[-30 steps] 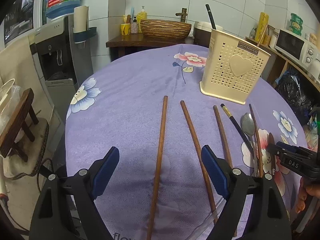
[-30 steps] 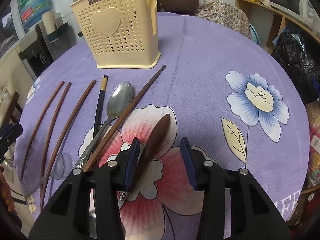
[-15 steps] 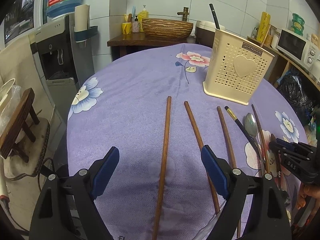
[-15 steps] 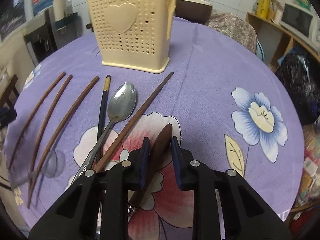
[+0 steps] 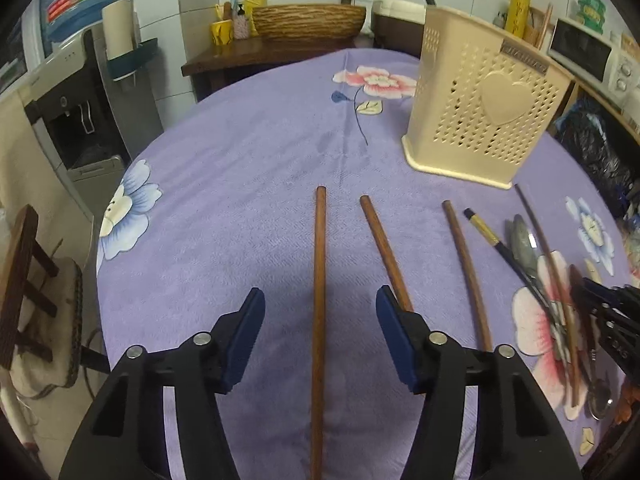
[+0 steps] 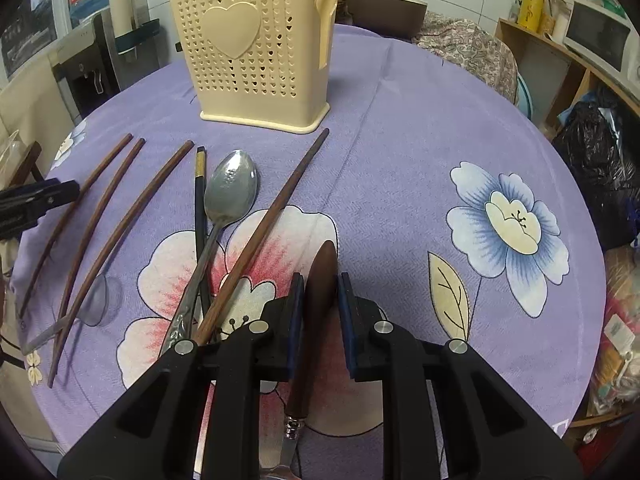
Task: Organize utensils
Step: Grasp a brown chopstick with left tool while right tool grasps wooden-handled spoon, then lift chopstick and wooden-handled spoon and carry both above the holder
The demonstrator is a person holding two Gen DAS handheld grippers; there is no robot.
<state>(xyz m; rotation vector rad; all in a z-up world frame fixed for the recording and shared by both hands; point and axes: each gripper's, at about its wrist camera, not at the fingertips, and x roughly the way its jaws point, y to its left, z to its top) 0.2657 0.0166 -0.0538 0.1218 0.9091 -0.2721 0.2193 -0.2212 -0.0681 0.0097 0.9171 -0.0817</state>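
Now right gripper (image 6: pixel 320 304) clenched on wooden-handled utensil (image 6: pixel 320 280), low over the tablecloth (image 6: pixel 400 140) beside the chopstick (image 6: pixel 272 216); lift straight, clear the spoon (image 6: pixel 230 192), then tip handle-up toward holder (image 6: pixel 256 48). Left gripper (image 5: pixel 320 320) released, straddling a chopstick

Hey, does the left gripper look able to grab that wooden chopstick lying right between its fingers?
Probably yes. The left gripper is open, and the wooden chopstick lies alone on the purple tablecloth between its pads. The neighbouring chopstick lies apart, though it runs behind the far finger.
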